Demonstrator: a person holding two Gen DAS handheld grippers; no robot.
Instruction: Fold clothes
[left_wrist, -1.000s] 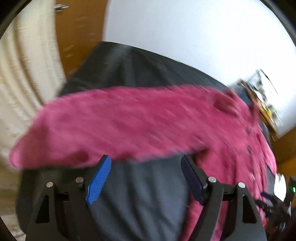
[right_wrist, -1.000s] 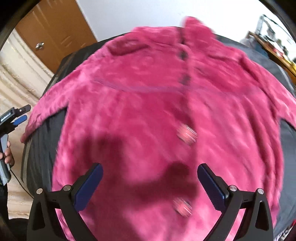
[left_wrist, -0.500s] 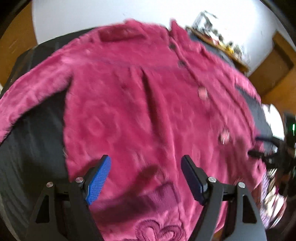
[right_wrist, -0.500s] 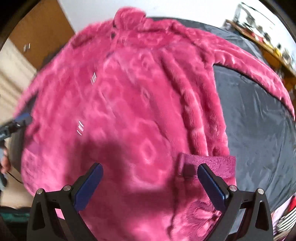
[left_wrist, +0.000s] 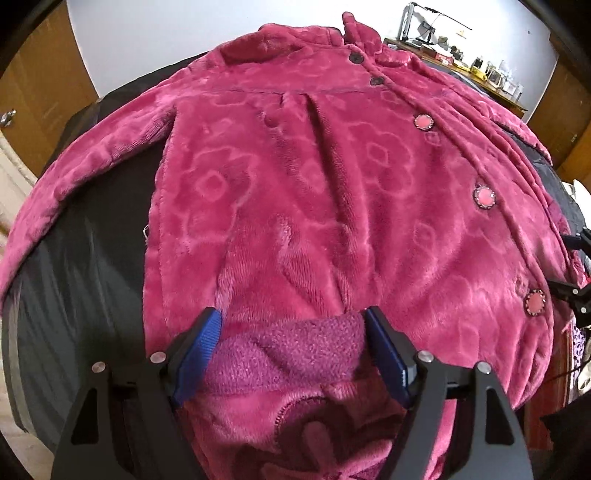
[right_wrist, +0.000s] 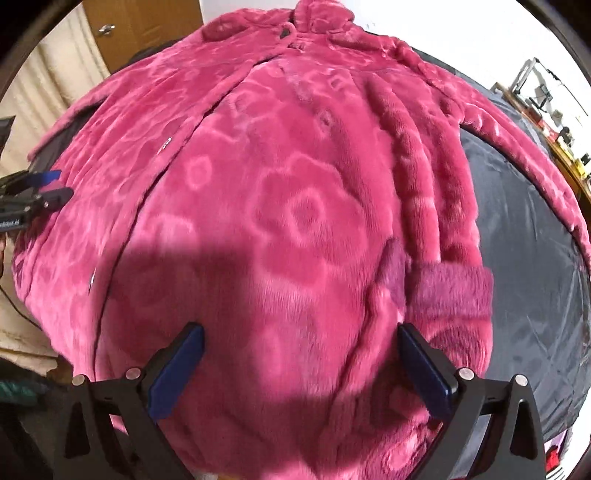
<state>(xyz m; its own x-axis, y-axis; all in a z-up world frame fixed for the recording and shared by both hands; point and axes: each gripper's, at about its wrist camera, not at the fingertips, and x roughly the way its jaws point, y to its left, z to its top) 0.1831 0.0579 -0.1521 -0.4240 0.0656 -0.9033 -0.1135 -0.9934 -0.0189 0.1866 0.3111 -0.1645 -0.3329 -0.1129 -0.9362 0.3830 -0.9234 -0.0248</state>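
Coat lies buttoned and spread flat on the dark surface | we have swung both grippers in over its hem | left gripper jaws apart astride the pocket trim, right gripper jaws apart, empty | folding not yet begun
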